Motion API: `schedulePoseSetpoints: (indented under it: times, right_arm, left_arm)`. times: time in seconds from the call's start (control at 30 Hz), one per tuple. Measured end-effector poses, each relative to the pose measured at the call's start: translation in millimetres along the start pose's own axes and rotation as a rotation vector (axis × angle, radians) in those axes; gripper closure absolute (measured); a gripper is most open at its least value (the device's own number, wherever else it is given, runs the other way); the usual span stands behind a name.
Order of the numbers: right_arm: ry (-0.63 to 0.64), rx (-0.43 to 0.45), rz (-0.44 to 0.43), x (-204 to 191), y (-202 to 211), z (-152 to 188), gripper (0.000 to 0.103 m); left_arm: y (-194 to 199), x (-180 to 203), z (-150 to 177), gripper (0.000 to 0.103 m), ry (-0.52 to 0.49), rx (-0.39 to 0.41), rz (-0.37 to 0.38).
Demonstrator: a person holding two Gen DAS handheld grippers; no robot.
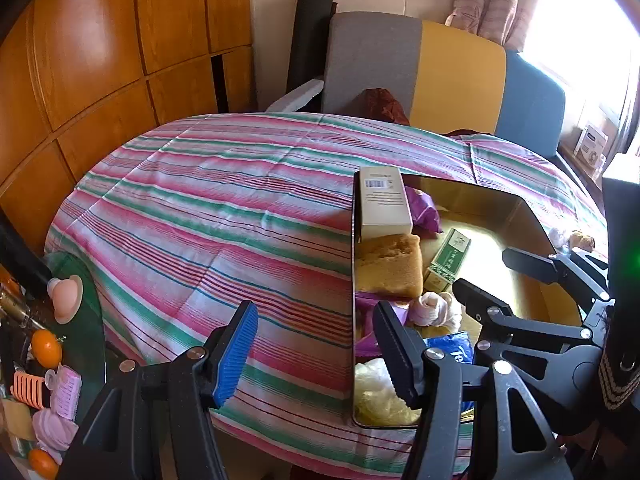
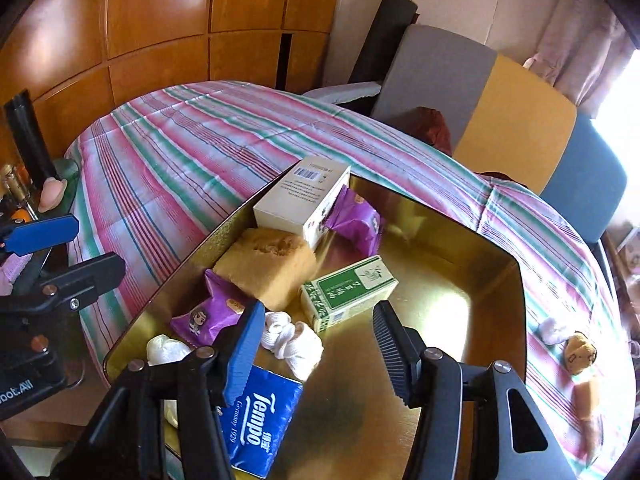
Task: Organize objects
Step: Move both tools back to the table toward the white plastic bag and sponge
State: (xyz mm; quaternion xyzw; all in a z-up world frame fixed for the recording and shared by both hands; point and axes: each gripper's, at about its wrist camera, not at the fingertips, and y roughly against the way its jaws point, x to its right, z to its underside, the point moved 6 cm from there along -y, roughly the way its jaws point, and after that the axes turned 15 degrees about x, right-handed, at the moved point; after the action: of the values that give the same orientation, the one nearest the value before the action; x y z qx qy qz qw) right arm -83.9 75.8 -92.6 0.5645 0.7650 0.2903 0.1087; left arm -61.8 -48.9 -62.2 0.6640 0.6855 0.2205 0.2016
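A gold tray [image 2: 460,292] lies on the striped cloth [image 2: 180,152]. In it are a white box [image 2: 300,200], a yellow sponge [image 2: 268,268], purple snack packs [image 2: 356,220], a green box [image 2: 348,292], a white rolled cloth [image 2: 292,336] and a blue Tempo tissue pack [image 2: 260,424]. My right gripper [image 2: 316,356] is open and empty above the tray's near part. My left gripper [image 1: 316,356] is open and empty over the tray's left rim [image 1: 353,280]. The right gripper also shows in the left wrist view [image 1: 504,280].
A small plush toy [image 2: 580,354] and a white item [image 2: 552,330] lie on the cloth right of the tray. At the left table edge are oranges [image 1: 46,348], pink hair rollers [image 1: 66,396] and a pink suction toy [image 1: 66,296]. A colourful sofa [image 1: 460,76] stands behind.
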Motion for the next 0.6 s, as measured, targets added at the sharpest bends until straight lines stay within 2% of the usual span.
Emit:
schedulePoseSetpoints:
  times: [0.17, 0.37, 0.47, 0.6]
  right_arm:
    - [-0.005, 0.011, 0.029, 13, 7, 0, 0.045]
    - [-0.011, 0.026, 0.074, 40, 14, 2, 0.038]
    - [-0.045, 0.037, 0.104, 66, 22, 5, 0.034]
    - [-0.126, 0.048, 0.188, 116, 35, 12, 0.033]
  left_arm:
    - [1, 10, -4, 0.043, -0.022, 0.004, 0.014]
    - [1, 33, -12, 0.042, -0.046, 0.008, 0.076]
    - [0, 50, -19, 0.042, -0.05, 0.006, 0.122]
    - [0, 76, -27, 0.042, -0.089, 0.02, 0.17]
